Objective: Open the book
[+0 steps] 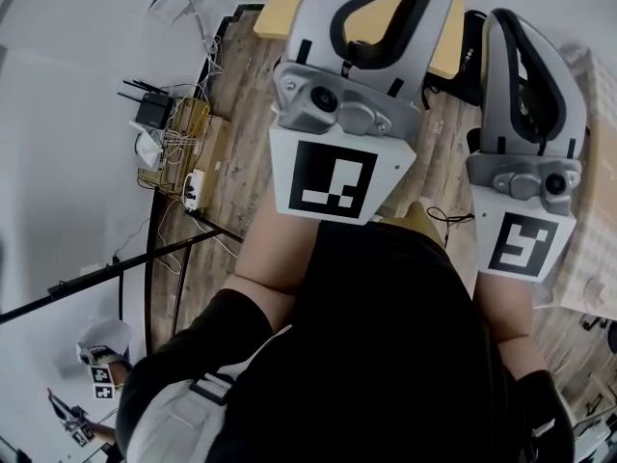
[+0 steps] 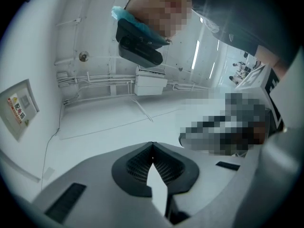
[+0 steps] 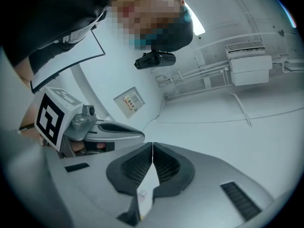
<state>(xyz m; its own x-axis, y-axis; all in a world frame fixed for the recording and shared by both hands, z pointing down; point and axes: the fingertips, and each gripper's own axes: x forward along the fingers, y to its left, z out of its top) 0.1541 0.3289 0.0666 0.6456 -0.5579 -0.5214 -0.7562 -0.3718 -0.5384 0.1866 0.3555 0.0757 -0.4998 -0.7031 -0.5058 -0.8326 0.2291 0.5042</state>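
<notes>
Status check, both claws. Read left gripper [image 2: 152, 146] as fully closed, ribbed black pads [image 2: 135, 167] pressed tip to tip with nothing clamped. Read right gripper [image 3: 152, 146] likewise: closed, empty. Note both aimed upward at pale wall [image 2: 95, 32] carrying conduit runs [image 2: 95, 79]. In head view, find both side by side across centre and upper right of frame, marker cubes [image 1: 333, 177] facing camera, above dark clothing [image 1: 386, 336]. Note wooden floor [image 1: 241, 114] beyond, router [image 1: 152, 112] and cable tangle [image 1: 183, 138] at upper left, tan tabletop [image 1: 275, 13] at top edge. Treat book as unlocated: visible in no view.
</notes>
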